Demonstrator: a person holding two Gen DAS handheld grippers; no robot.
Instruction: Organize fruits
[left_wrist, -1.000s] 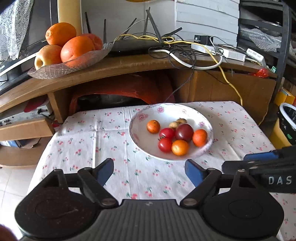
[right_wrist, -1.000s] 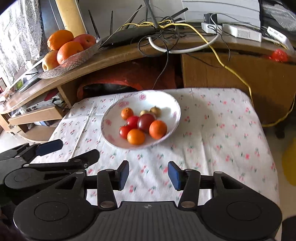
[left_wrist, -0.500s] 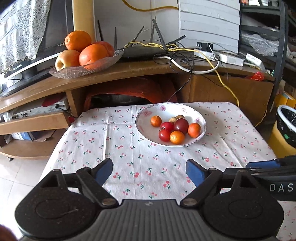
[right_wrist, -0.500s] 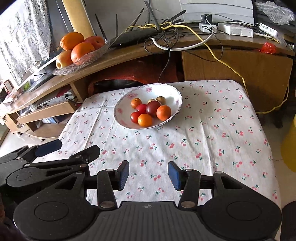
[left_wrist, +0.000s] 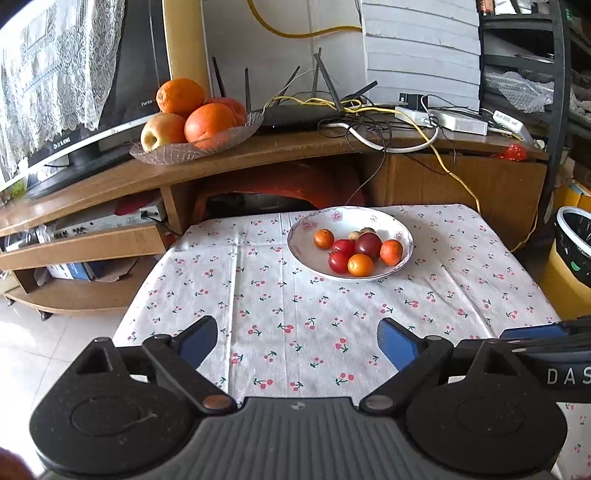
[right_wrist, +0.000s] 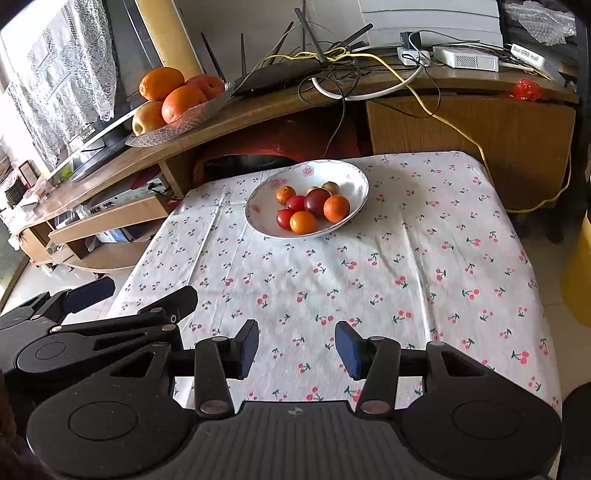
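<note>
1. Fruits sit in a white bowl (left_wrist: 400, 230) at the far middle of a table covered by a cherry-print cloth (left_wrist: 295, 317). Eight can be counted: three small oranges (left_wrist: 360, 265), two red tomato-like ones (left_wrist: 338, 261), one dark red plum (left_wrist: 368, 244) and two small brownish ones (right_wrist: 330, 187) at the back.
2. The two brownish fruits are half hidden behind the plum, and what kind they are is hard to tell.
3. One glass dish (left_wrist: 177, 153) on the wooden shelf behind the table holds four larger fruits: two oranges (left_wrist: 208, 122), one yellowish apple (left_wrist: 162, 130) and one reddish fruit mostly hidden behind the oranges.
4. The left gripper (left_wrist: 295, 341) hangs over the near edge of the table, its two blue-padded fingers spread wide with nothing between them, well apart from the bowl.
5. The right gripper (right_wrist: 297, 347) hovers over the near part of the cloth, fingers likewise parted and empty.
6. Each gripper shows only partly in the other's view, cut off at the frame edge.
7. One bin (left_wrist: 576, 240) at the right is cropped.
</note>
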